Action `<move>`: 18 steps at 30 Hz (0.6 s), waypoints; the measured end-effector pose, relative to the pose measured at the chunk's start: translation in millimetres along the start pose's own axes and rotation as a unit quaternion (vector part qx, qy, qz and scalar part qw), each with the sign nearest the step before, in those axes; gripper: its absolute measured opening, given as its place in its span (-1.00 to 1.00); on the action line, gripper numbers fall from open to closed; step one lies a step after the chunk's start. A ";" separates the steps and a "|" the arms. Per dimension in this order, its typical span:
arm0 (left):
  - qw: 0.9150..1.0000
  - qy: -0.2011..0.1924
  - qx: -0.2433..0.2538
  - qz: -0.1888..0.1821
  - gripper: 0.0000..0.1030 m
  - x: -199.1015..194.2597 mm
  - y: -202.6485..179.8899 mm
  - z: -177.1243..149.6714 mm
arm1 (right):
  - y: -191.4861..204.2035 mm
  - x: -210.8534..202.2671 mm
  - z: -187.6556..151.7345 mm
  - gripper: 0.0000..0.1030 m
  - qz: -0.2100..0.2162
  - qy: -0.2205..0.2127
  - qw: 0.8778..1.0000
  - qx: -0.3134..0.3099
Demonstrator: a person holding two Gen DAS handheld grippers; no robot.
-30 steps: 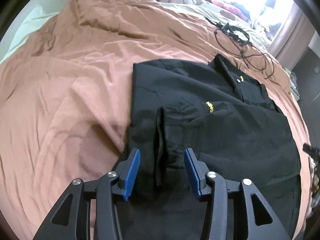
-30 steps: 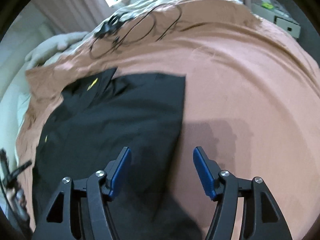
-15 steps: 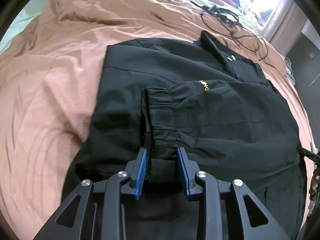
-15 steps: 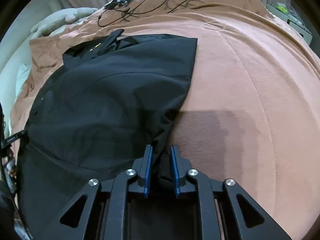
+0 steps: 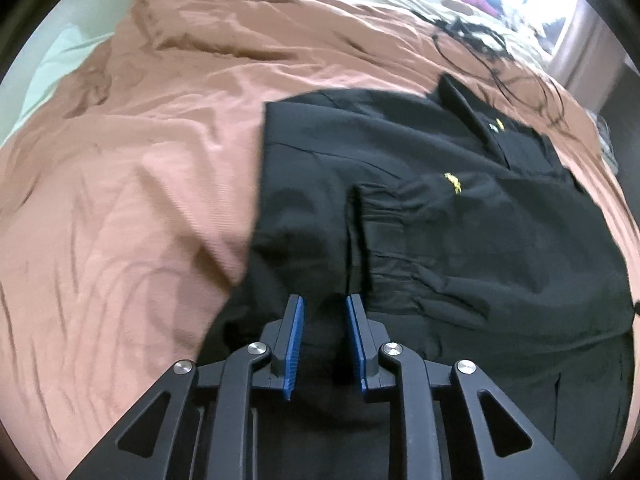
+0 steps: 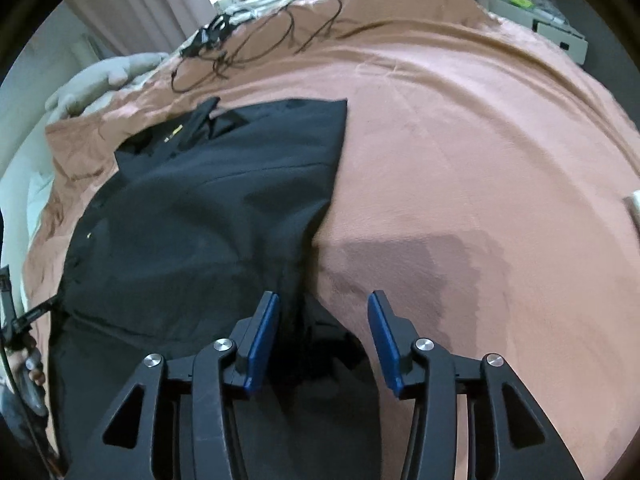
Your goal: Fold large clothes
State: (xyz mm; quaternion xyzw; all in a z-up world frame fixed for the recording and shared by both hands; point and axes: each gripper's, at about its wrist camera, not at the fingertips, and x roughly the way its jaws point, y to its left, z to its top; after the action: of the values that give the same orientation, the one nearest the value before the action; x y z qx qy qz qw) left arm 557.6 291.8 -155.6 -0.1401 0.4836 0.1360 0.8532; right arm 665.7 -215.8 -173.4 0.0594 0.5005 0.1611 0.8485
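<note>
A large black jacket with small yellow logos lies on a brown bedspread, its elastic-cuffed sleeve folded across the front. My left gripper has its jaws narrowly parted around a fold of the jacket's lower hem, the fabric between the blue pads. In the right wrist view the jacket lies to the left. My right gripper is open, with the jacket's right lower edge bunched by its left pad.
Black cables lie on the bedspread beyond the collar; they also show in the right wrist view. A pale pillow sits at far left. A white box stands off the bed's far right. Bare bedspread spreads right of the jacket.
Both grippers closed on the jacket's lower edge half a second ago. Now the right gripper has opened wide and the left has parted somewhat. Both views have pulled back and up slightly.
</note>
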 end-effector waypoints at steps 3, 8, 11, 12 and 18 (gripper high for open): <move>1.000 -0.007 -0.017 -0.020 -0.54 -13.1 6.6 -1.3 | 3.0 -9.4 -4.3 0.26 0.008 0.001 1.000 -0.013; 0.999 -0.012 -0.016 -0.038 -0.49 -26.7 1.7 -1.6 | 13.7 -4.9 -16.0 0.28 -0.010 0.026 0.998 -0.051; 0.999 -0.013 -0.014 -0.041 -0.25 -27.0 -5.7 1.4 | 20.1 8.9 -24.8 0.28 -0.026 0.054 0.995 -0.075; 0.999 -0.017 -0.015 -0.043 -0.13 -25.8 -9.4 3.2 | 20.6 14.1 -26.6 0.28 -0.032 0.061 0.995 -0.077; 1.000 0.001 0.013 -0.015 0.04 2.4 -35.0 8.3 | 7.5 25.3 -16.6 0.28 -0.060 0.040 0.996 -0.044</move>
State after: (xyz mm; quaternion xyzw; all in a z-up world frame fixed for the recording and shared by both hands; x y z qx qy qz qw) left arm 578.1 262.9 -149.8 -0.1365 0.4844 0.1167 0.8562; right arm 660.9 -201.3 -200.6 -0.0144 0.5291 0.1343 0.8378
